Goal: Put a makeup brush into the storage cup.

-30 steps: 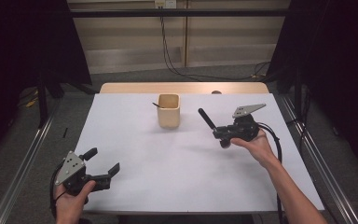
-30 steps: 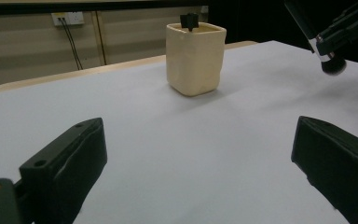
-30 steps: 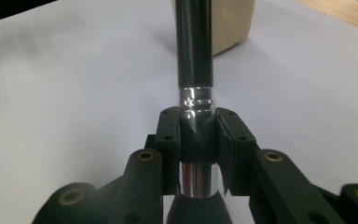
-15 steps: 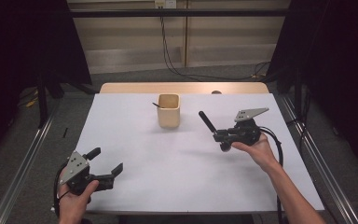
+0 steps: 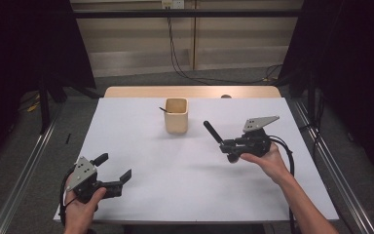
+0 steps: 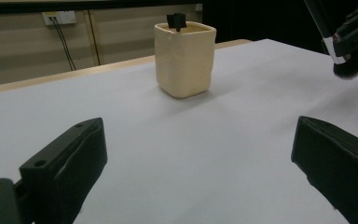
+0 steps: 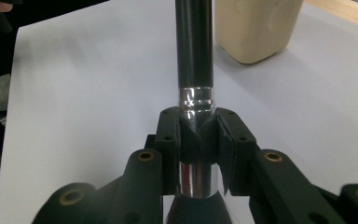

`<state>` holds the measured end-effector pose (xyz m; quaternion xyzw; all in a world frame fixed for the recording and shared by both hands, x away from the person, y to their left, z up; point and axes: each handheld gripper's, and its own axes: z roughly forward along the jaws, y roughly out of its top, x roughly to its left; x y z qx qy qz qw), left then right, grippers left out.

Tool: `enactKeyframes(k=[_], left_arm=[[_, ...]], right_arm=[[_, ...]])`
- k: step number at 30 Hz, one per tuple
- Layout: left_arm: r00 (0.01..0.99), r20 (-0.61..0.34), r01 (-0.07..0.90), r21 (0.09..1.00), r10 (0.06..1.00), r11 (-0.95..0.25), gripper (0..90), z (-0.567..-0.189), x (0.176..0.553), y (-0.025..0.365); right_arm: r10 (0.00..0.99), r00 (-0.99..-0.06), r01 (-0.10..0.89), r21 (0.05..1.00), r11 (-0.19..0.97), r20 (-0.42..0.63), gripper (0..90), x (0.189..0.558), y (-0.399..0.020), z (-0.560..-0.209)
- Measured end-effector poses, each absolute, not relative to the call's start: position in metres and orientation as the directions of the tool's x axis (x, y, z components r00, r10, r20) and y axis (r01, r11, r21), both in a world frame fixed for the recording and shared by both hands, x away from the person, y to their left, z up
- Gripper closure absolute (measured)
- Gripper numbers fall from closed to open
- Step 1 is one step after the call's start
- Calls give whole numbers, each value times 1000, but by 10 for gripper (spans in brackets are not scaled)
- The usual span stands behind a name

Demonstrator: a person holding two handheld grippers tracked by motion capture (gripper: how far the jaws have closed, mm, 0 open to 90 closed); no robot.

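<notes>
Nothing has shifted: right gripper point(image 5: 230, 145) stays clamped on brush point(image 7: 194, 56), left gripper point(image 5: 113, 169) jaws apart, cup point(image 5: 176, 116) insertion pending.

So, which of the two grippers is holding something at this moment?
The right gripper: its jaws clamp the silver collar of a black makeup brush. The left gripper stands open, with nothing between its jaws.

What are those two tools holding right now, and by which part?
The right tool grips a makeup brush by its silver metal collar, between the black handle and the bristles. The left tool is open and holds nothing.
</notes>
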<state>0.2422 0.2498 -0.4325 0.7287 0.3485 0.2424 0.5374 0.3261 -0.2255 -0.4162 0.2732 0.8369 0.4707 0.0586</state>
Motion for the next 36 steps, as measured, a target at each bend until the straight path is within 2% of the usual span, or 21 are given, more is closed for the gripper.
enactKeyframes(k=[19,36], left_arm=[[680,5,207,958,733,-199,33,-426,253,234],[757,25,192,947,653,-259,33,-425,262,213]], right_arm=[[436,-887,367,807,464,153,727,317,-201,-417],[327,-930,331,769,547,167,727,311,-174,-419]])
